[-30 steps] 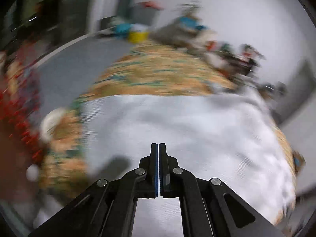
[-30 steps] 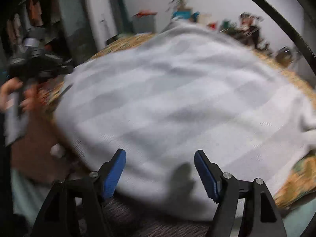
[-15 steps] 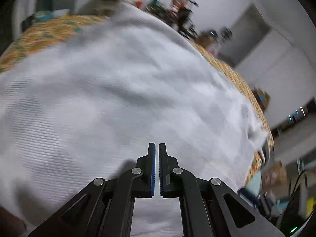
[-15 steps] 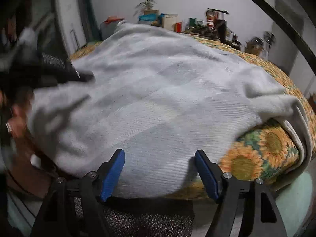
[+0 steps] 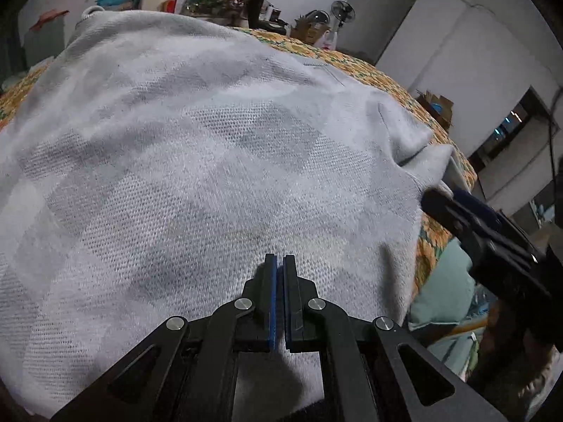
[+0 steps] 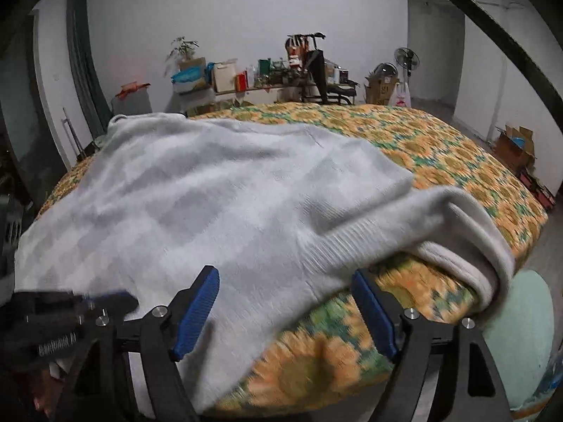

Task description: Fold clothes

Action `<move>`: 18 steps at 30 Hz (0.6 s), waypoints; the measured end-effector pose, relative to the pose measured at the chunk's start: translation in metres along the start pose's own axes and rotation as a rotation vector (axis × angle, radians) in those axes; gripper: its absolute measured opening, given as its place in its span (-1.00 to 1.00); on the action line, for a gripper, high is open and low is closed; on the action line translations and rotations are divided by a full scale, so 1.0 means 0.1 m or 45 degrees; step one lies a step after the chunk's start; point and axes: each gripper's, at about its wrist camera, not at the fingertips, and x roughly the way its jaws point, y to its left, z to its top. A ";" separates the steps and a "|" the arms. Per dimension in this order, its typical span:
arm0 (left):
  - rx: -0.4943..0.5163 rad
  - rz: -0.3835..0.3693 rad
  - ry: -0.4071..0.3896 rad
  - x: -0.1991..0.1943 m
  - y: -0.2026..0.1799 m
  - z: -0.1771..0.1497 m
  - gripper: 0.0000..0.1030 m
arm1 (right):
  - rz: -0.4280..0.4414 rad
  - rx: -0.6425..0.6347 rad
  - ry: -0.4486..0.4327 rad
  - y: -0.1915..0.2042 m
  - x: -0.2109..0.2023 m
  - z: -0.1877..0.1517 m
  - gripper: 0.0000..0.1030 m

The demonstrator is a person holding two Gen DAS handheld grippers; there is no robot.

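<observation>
A pale grey checked knit sweater [image 5: 197, 161] lies spread over the sunflower-print bed cover [image 6: 457, 154]. Its collar [image 6: 118, 119] points to the far left. One sleeve [image 6: 468, 218] is bent back near the bed's right front edge. My left gripper [image 5: 279, 263] is shut low over the sweater's near hem, and no cloth shows between its pads. The right wrist view shows the left gripper [image 6: 119, 300] at the lower left. My right gripper [image 6: 285, 277] stands open above the hem's right part, with nothing between its fingers. It also shows at the right, by the sleeve [image 5: 436, 165], as the right gripper [image 5: 454, 204].
The bed's front edge is just below both grippers. A pale green cushion [image 6: 520, 334] sits off the right corner. A cluttered table [image 6: 267, 77], a fan [image 6: 406, 59] and cardboard boxes [image 6: 517, 144] line the far wall and the right side.
The left wrist view has swung right, from the bed's left side to over the sweater. The right gripper has shifted right toward the sleeve. Neither gripper's state has changed.
</observation>
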 end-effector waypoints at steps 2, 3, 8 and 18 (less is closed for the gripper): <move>-0.026 -0.014 0.003 -0.02 0.07 0.03 -0.95 | -0.006 0.002 0.014 0.06 0.11 0.03 0.72; -0.040 -0.020 0.004 -0.03 0.10 0.04 -0.95 | -0.009 0.002 0.026 0.09 0.17 0.03 0.72; -0.105 -0.054 0.011 -0.08 0.28 0.12 -0.95 | -0.060 -0.172 0.169 0.32 0.43 -0.14 0.78; -0.410 0.149 -0.139 -0.17 0.89 0.79 -0.95 | 0.143 -0.128 0.010 0.18 0.57 1.00 0.56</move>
